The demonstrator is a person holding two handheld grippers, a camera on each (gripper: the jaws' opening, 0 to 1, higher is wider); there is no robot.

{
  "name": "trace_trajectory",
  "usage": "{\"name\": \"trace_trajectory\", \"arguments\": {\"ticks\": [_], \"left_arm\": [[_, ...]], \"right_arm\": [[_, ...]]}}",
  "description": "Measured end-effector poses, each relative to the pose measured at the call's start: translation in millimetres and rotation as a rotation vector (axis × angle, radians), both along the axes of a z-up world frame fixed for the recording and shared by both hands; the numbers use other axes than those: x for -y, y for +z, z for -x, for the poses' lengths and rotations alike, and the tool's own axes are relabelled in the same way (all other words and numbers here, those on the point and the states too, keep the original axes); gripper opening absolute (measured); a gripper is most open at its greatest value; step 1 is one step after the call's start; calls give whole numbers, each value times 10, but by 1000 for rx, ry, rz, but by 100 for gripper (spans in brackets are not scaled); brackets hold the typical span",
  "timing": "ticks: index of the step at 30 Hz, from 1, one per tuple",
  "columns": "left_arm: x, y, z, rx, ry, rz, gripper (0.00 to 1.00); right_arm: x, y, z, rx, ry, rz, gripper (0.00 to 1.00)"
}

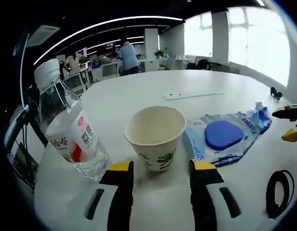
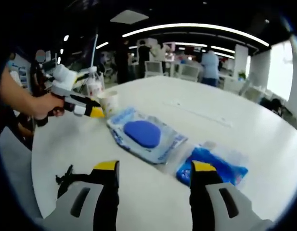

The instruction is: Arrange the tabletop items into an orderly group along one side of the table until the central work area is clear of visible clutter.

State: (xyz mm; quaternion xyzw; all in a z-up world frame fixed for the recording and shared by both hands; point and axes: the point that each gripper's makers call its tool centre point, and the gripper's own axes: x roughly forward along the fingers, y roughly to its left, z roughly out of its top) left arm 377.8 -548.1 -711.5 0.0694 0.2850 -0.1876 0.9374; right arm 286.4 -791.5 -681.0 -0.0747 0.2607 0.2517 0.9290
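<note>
Centrally in the left gripper view: paper cup (image 1: 155,137), tapered, interior looks empty, standing between the wide-spread jaws of the left gripper (image 1: 158,169), untouched. Clear plastic water bottle (image 1: 66,120), white cap, leans at left. Crinkled clear packet (image 1: 225,137) with blue oval pad, right. Right gripper (image 2: 155,169) spread wide, holding nothing; second blue packet (image 2: 211,168) just ahead, lower right.

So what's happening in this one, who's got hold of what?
A person is tidying a white table with a hand-held gripper in each hand. The left gripper is open, its jaws on either side of a paper cup but not closed on it, with a water bottle just beside. The right gripper is open too and holds nothing, facing a clear packet with a blue pad and a crumpled blue packet. A black cable lies near the edge.
</note>
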Motion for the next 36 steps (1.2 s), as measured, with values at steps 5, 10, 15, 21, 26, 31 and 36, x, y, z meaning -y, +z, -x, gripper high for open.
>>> {"name": "trace_trajectory", "arguments": {"ticks": [5, 10, 15, 21, 26, 31, 36], "left_arm": [[2, -23, 94, -11, -7, -1, 42], [21, -16, 198, -23, -17, 1, 41], [44, 35, 319, -21, -32, 5, 41], [109, 90, 426, -11, -72, -4, 40], [204, 79, 496, -14, -119, -5, 38], [234, 70, 543, -17, -134, -4, 37], [232, 103, 568, -9, -142, -2, 36]], "right_arm": [[-44, -66, -15, -13, 23, 20, 41], [-75, -92, -17, -26, 29, 15, 37], [-127, -95, -2, -30, 38, 5, 37], [-147, -61, 1, -22, 43, 7, 37], [-133, -124, -55, -27, 53, 31, 33], [-108, -260, -122, -42, 65, 98, 24], [-50, -362, -204, -57, 40, 134, 21]]}}
